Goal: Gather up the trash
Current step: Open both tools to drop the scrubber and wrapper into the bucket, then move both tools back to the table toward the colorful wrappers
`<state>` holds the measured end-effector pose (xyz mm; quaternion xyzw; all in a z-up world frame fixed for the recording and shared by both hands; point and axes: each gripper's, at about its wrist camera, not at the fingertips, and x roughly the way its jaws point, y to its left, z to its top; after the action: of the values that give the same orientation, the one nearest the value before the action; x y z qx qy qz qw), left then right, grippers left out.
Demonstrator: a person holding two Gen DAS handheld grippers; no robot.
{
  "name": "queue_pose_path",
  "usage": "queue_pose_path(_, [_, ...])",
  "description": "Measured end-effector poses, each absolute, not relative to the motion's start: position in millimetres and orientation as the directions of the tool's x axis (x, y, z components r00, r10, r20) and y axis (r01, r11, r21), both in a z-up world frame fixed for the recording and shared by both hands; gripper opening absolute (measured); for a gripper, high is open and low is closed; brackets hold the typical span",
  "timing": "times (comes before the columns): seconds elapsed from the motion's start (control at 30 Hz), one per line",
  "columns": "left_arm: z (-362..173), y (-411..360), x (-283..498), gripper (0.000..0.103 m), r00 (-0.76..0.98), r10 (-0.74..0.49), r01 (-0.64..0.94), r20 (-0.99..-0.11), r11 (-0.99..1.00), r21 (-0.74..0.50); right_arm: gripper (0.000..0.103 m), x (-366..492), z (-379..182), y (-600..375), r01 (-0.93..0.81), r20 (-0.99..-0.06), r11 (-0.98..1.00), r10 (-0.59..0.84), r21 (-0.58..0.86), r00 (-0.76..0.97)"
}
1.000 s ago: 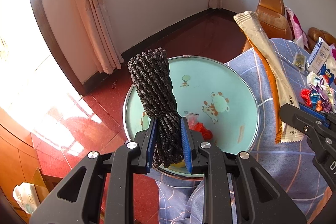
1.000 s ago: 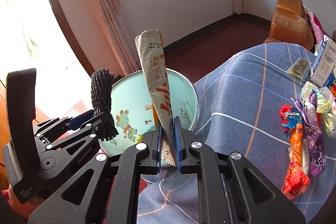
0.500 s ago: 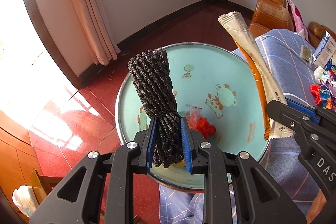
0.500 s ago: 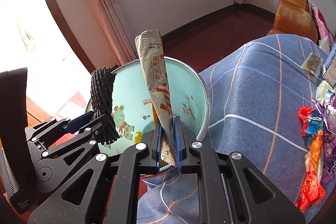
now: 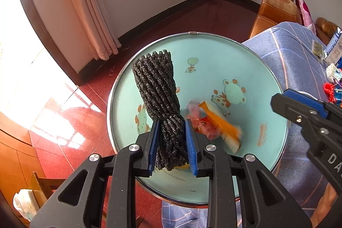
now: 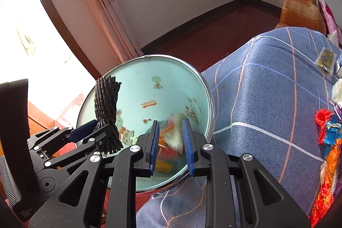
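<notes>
Below your grippers sits the basin (image 5: 267,78): your right gripper (image 6: 170,142) just dropped its wrapper (image 5: 222,127) in, jaws opening empty; left gripper (image 5: 171,140), loosening, still pinches the black mesh bundle (image 5: 156,87).

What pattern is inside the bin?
Mint green bin with cartoon animals; clearest in the right wrist view.

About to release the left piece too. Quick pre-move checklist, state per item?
1. Left gripper over the basin: ok.
2. Black foam net between its pads, jaws starting to open: ok.
3. Right gripper empty, jaws opening: ok.
4. Long wrapper inside the basin, blurred, apparently falling: ok.
5. Grippers apart: ok.
6. Tablecloth cleared: not ok, wrappers remain.
</notes>
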<state>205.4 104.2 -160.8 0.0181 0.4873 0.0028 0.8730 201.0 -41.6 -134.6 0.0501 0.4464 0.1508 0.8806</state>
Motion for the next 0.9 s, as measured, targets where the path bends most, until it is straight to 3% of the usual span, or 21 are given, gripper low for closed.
queue_pose_path(0.13, [-156.8, 101.8, 201.8, 0.054, 0.543, 0.051, 0.000, -0.838, 0.998, 0.061, 0.023, 193.3, -126.3, -49.4, -0.206, -0.756, 0.955, 0.293, 0.212, 0.586])
queue_pose_path(0.23, [-151.2, 99.1, 196.7, 0.058, 0.558, 0.069, 0.003, -0.827, 0.996, 0.085, 0.030, 186.4, -120.2, -55.1, -0.192, -0.744, 0.960, 0.278, 0.202, 0.607])
queue_pose_path(0.3, [-146.2, 99.0, 193.0, 0.062, 0.572, 0.082, -0.009, -0.816, 0.996, 0.094, 0.041, 179.5, -115.3, -61.7, -0.174, -0.731, 0.966, 0.258, 0.190, 0.632])
queue_pose_path(0.37, [-140.4, 98.2, 188.8, 0.067, 0.588, 0.109, -0.025, -0.801, 0.993, 0.117, 0.065, 171.1, -109.2, -68.8, -0.153, -0.704, 0.973, 0.230, 0.172, 0.672])
queue_pose_path(0.47, [-131.6, 96.4, 182.9, 0.073, 0.607, 0.135, -0.043, -0.783, 0.990, 0.137, 0.086, 159.6, -99.9, -84.3, -0.108, -0.668, 0.983, 0.180, 0.148, 0.722])
queue_pose_path(0.9, [-110.7, 56.3, 163.6, 0.096, 0.631, 0.100, 0.000, -0.769, 0.992, 0.129, 0.087, 128.0, -89.3, -136.7, -0.018, -0.667, 0.993, 0.094, 0.120, 0.739])
